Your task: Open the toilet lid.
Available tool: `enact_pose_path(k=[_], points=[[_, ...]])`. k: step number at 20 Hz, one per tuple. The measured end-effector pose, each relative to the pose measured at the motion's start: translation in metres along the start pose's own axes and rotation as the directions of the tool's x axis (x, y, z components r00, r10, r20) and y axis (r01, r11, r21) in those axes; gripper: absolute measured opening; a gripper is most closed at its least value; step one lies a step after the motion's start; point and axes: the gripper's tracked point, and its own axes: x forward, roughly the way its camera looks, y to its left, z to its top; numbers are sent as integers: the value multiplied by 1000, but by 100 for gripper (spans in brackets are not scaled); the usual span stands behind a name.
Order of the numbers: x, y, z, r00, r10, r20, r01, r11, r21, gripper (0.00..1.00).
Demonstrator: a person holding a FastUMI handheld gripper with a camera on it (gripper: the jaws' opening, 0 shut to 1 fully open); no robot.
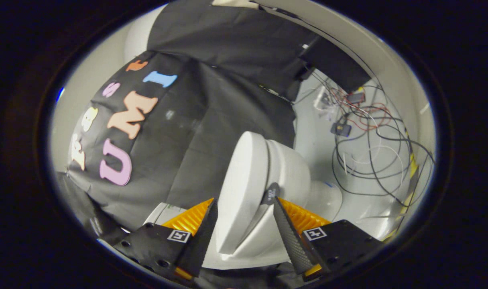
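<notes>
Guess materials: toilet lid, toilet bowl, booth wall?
Toilet lid, between the open gripper fingers: probably smooth white plastic, soft sheen. Toilet bowl: likely glazed ceramic, glossier, though unsure. Booth wall: matte black cloth, creased.

Toilet lid [244, 188] between my fingers is plain white, matte, no pattern. Toilet bowl [292, 168] same white, slightly glossier. Small dark oval tag [270, 194] on the lid's edge, black-grey with pale print I can't read. My gripper [244, 216] sits spread around the lid; its mounts carry small black-and-white square markers [179, 236]. Booth wall cloth [212, 132] is black. Floor [320, 132] pale grey-white. Cable tangle [372, 148] is mostly black, some red and white strands. Yellow strip [411, 164] at the floor's far edge.
</notes>
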Motion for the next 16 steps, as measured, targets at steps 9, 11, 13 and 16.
enact_pose_path(k=[9, 11, 13, 16], points=[[49, -21, -5, 999, 9, -48, 2, 978, 206, 72], [57, -22, -8, 997, -2, -73, 16, 980, 196, 71], [63, -22, -10, 995, -14, -97, 30, 985, 169, 71], [69, -19, -12, 994, -16, -112, 33, 989, 147, 71]])
